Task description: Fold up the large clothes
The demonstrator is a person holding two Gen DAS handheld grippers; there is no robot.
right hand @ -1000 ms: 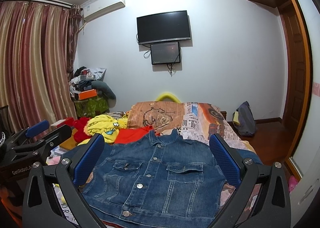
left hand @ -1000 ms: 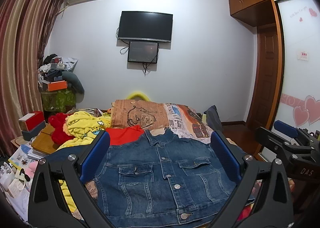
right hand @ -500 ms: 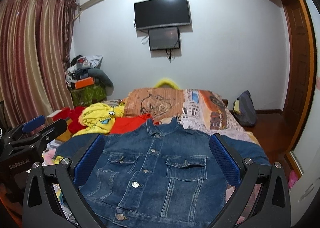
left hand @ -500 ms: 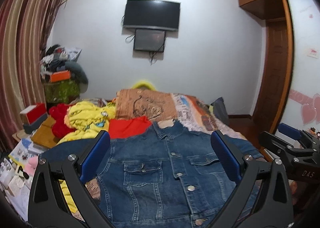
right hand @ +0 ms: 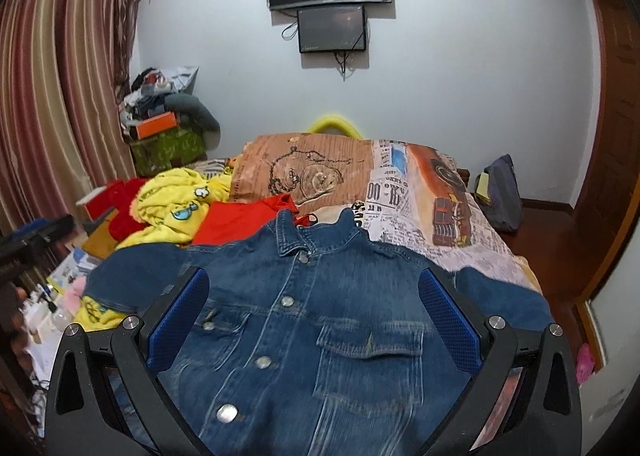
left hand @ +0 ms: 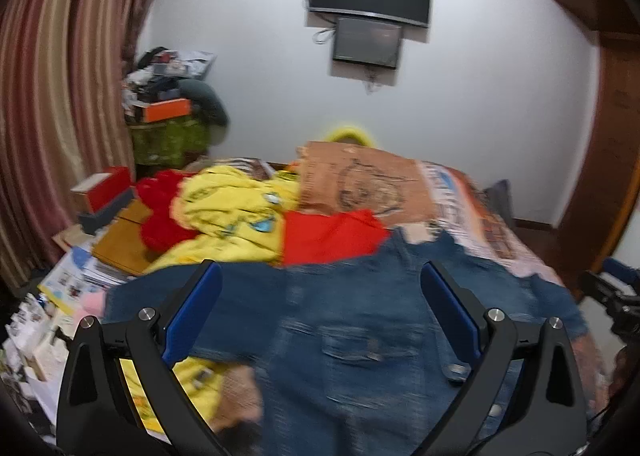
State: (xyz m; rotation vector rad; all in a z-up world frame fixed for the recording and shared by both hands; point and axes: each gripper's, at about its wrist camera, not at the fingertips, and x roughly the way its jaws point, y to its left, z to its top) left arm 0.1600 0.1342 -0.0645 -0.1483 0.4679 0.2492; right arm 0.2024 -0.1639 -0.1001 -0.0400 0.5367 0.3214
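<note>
With both the left gripper [left hand: 320,296] and right gripper [right hand: 314,298] spread wide and empty over the denim jacket [right hand: 304,320] lying buttoned-up on the bed [right hand: 460,223], we judge folding hasn't begun, so next we must pinch the sleeve at nine o'clock.

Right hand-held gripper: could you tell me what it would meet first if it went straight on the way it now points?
Most likely the blue denim jacket spread on the bed: it fills the space between the open right hand-held gripper fingers, though depth is unclear.
</note>
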